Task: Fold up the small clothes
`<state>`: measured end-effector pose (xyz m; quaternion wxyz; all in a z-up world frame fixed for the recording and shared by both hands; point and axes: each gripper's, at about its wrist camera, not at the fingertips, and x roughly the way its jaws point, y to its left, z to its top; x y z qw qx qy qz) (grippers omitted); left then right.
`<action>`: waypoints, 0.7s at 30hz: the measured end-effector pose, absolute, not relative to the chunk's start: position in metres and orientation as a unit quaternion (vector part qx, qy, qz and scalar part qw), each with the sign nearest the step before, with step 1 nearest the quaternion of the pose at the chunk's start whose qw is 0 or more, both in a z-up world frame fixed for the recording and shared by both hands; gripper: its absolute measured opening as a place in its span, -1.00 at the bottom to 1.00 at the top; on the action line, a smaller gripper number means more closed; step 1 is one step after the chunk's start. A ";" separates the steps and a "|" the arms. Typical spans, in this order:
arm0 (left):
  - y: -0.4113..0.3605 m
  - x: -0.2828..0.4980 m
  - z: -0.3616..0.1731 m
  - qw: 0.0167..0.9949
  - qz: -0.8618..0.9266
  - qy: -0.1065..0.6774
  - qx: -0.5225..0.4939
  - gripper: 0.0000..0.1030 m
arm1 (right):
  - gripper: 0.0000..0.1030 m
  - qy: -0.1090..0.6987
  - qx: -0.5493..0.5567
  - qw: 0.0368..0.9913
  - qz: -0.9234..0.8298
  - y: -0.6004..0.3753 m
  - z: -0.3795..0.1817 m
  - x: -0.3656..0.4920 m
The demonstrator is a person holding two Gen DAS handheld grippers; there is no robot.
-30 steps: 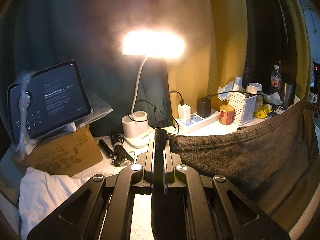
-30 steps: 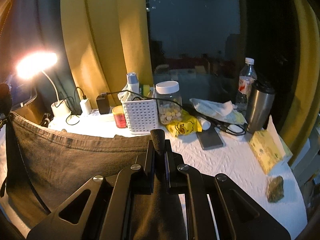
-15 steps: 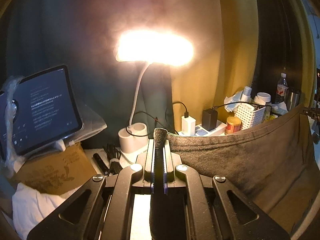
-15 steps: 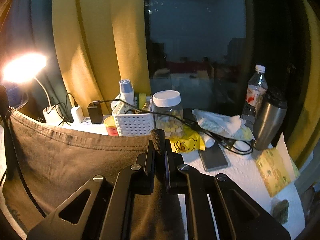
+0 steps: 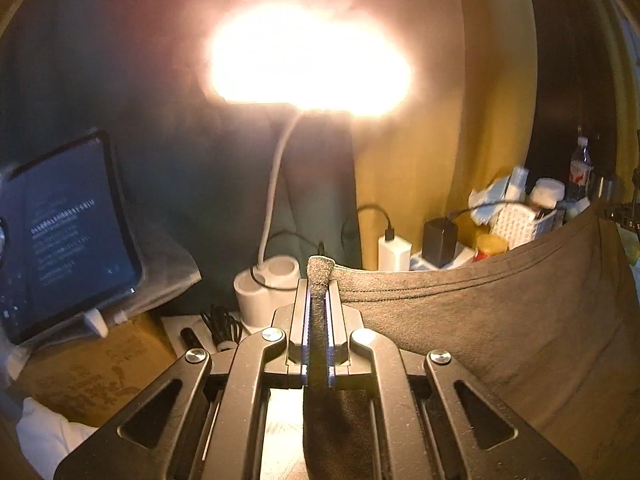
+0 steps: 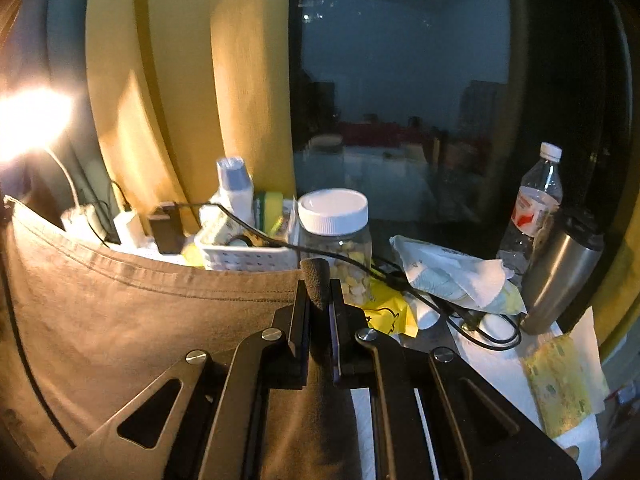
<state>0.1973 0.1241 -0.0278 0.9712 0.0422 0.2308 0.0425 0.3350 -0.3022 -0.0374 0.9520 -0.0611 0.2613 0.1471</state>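
Left to right: the tablet (image 5: 68,236) leans at the far left, then the lamp (image 5: 308,56). The left claw (image 5: 320,280) is clamped on one corner of the grey garment (image 5: 500,320), whose hemmed edge hangs stretched in the air across to the right claw (image 6: 318,280), clamped on the other corner. Beyond stand the jar (image 6: 334,232) and bottle (image 6: 534,208). The fold looks barely begun: the cloth is held up, not yet laid on the bench (image 6: 496,368).

You have a dark grey-brown cloth (image 5: 500,320) stretched wide, hanging like a curtain above the table. Its stitched hem runs along the top, each upper corner bunched.
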 end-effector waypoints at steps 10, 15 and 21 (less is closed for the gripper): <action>0.134 0.223 -0.074 0.953 0.051 0.299 0.027 -0.89 | -0.82 0.319 -0.066 0.937 0.126 -0.294 -0.089 0.365; 0.141 0.231 -0.092 0.938 0.067 0.340 0.009 -0.79 | -0.82 0.335 -0.074 0.933 0.111 -0.293 -0.102 0.371; 0.152 0.216 -0.094 0.936 0.075 0.343 -0.018 0.31 | -0.26 0.337 -0.081 0.933 0.097 -0.295 -0.101 0.368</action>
